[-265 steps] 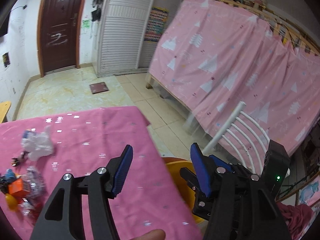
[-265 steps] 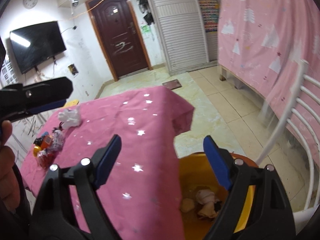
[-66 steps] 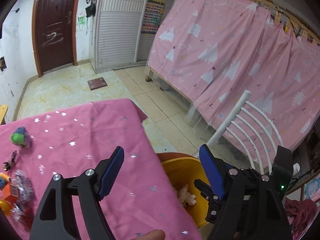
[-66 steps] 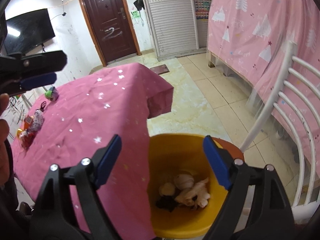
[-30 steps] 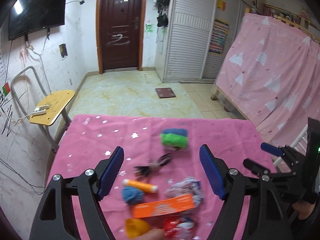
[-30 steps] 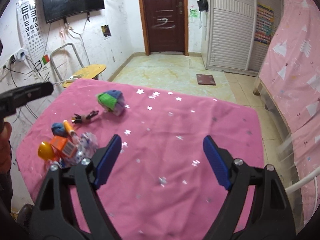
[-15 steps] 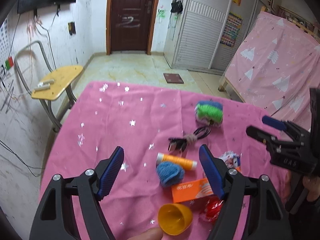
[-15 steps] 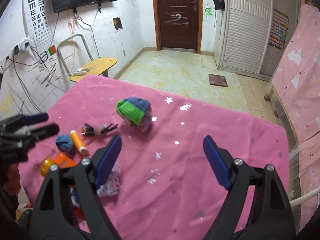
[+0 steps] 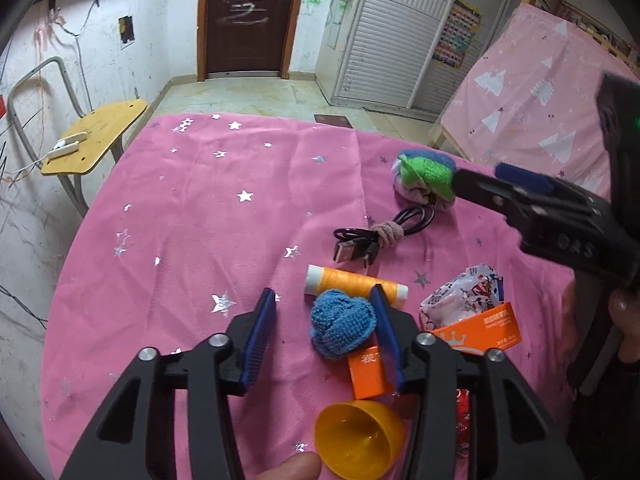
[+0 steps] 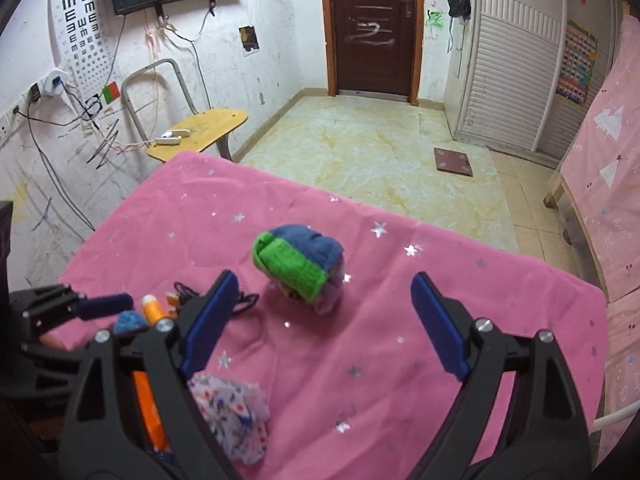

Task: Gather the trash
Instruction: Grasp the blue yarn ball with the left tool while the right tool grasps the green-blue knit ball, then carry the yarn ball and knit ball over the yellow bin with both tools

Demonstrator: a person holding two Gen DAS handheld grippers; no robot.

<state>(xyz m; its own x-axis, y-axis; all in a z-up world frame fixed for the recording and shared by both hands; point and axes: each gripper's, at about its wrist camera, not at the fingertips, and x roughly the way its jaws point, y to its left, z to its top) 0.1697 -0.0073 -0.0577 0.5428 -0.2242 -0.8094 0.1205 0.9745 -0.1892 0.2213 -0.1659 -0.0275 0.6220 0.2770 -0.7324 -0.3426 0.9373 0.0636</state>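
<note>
Both claws have swung off the yellow bin and now sit over the pink surface (image 9: 192, 208).

Left claw (image 9: 322, 330) has dropped onto the clutter at the near right. Jaws are closing with the blue knitted wad (image 9: 343, 328) between them; right pad looks to touch it, left pad is clear, so not yet clenched.

Just beside the wad: orange thread spool (image 9: 354, 285), orange carton (image 9: 472, 344), crumpled printed wrapper (image 9: 464, 296), yellow cup (image 9: 358, 438). Black USB cable (image 9: 380, 236) lies farther out.

Right claw (image 10: 320, 320) is released, jaws opening, nothing between them. It points at the green-blue cloth bundle (image 10: 298, 266), far centre, well apart from the pile.

Read: next 2 pickups started, nothing lifted.
</note>
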